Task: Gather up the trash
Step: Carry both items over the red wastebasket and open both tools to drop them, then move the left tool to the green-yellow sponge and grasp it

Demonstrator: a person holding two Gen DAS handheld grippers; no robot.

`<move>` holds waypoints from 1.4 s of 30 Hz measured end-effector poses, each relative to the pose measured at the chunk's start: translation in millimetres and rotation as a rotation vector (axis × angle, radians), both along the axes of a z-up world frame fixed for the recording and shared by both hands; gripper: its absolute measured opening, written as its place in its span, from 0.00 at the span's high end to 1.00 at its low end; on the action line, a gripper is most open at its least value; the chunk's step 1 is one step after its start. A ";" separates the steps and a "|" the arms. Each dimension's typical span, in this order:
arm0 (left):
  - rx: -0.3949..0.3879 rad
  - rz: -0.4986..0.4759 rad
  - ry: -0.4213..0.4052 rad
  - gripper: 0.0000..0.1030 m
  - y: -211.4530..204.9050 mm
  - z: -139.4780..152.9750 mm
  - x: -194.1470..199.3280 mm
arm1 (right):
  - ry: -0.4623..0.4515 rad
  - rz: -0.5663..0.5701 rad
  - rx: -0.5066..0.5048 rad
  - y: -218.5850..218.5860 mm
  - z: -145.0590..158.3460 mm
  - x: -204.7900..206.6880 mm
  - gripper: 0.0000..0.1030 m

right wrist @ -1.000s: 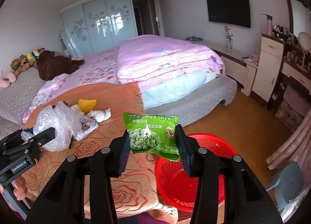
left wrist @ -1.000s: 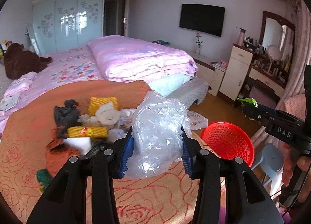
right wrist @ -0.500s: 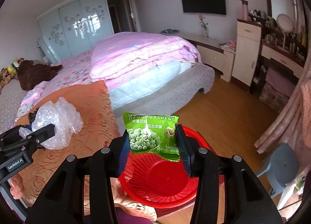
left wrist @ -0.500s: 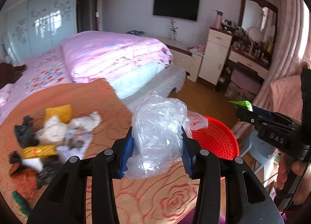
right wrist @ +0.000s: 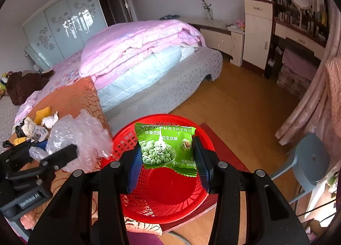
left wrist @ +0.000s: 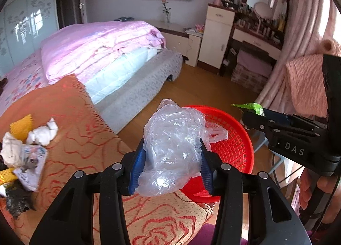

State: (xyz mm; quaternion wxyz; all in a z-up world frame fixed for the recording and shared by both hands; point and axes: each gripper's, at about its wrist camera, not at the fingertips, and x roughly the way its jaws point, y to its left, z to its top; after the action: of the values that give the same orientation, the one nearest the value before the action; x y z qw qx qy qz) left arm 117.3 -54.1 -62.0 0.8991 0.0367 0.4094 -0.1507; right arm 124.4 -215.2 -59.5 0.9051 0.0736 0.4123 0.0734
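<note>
Your left hand-held gripper [left wrist: 172,166] carries a crumpled clear plastic bag [left wrist: 173,149] between its blue pads, its jaws opening, above the near left rim of the red basket [left wrist: 232,145] that stands on the floor beside the bed. Your right hand-held gripper [right wrist: 167,159] is pinching a green snack packet [right wrist: 165,149] directly over the basket's inside. More trash [left wrist: 25,149] lies on the orange rose-patterned blanket [left wrist: 85,149] at far left.
</note>
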 end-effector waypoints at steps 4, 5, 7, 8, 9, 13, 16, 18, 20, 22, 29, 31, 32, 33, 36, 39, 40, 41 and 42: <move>0.002 -0.009 0.018 0.48 -0.9 -8.2 0.8 | 0.033 -0.007 0.009 -2.1 -8.9 3.4 0.51; 0.000 -0.006 0.019 0.44 -1.8 -7.9 1.4 | 0.038 -0.012 0.011 -3.2 -10.4 3.5 0.48; -0.004 -0.005 0.017 0.39 0.8 -7.7 -1.0 | 0.046 -0.023 0.016 -6.7 -12.3 5.0 0.42; -0.003 -0.006 0.012 0.37 1.6 -7.3 -1.9 | 0.046 -0.030 0.018 -7.8 -12.5 4.8 0.39; -0.002 -0.007 0.009 0.37 0.8 -7.1 -3.0 | 0.045 -0.037 0.019 -8.7 -12.4 4.5 0.38; -0.004 -0.005 0.006 0.33 1.9 -5.4 -4.4 | 0.041 -0.050 0.017 -10.0 -11.1 2.2 0.35; -0.015 0.011 0.000 0.31 5.6 -5.1 -7.6 | 0.037 -0.047 0.008 -7.7 -10.3 0.8 0.35; -0.017 0.021 -0.003 0.31 9.5 -4.7 -10.1 | 0.033 -0.042 0.002 -5.4 -9.7 -0.3 0.35; -0.017 0.031 -0.009 0.31 13.7 -4.6 -12.4 | 0.028 -0.038 -0.005 -2.9 -8.4 -1.8 0.35; -0.020 0.041 -0.014 0.31 18.2 -4.0 -14.7 | 0.017 -0.034 -0.015 -0.8 -6.3 -3.7 0.35; -0.032 0.101 -0.054 0.31 36.3 8.0 -24.9 | -0.048 -0.037 -0.049 6.5 6.1 -12.4 0.35; -0.033 0.119 -0.066 0.30 39.8 11.9 -28.2 | -0.071 -0.029 -0.058 12.0 10.6 -16.3 0.35; -0.035 0.134 -0.073 0.28 43.8 14.3 -30.5 | -0.078 -0.023 -0.061 13.8 11.6 -17.3 0.35; -0.039 0.147 -0.079 0.27 48.4 16.2 -32.6 | -0.087 -0.012 -0.064 18.2 13.0 -19.1 0.35; -0.047 0.184 -0.086 0.27 61.6 19.6 -38.8 | -0.102 0.018 -0.069 29.4 16.7 -23.7 0.35; -0.042 0.220 -0.095 0.27 74.3 21.7 -44.7 | -0.114 0.055 -0.069 41.9 20.1 -28.5 0.34; -0.042 0.230 -0.098 0.27 78.3 22.0 -47.4 | -0.115 0.062 -0.068 44.8 20.8 -30.5 0.34; -0.043 0.243 -0.100 0.27 84.6 22.5 -50.3 | -0.117 0.074 -0.067 49.8 21.6 -32.6 0.33; -0.044 0.257 -0.103 0.27 90.8 23.0 -53.4 | -0.118 0.080 -0.067 52.1 21.8 -34.0 0.33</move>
State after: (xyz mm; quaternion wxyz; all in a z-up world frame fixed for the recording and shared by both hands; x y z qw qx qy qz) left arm 63.9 36.8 -38.9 0.9314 -0.0280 0.3606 -0.0409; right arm 90.4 -163.0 -37.7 0.9261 0.0224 0.3630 0.1001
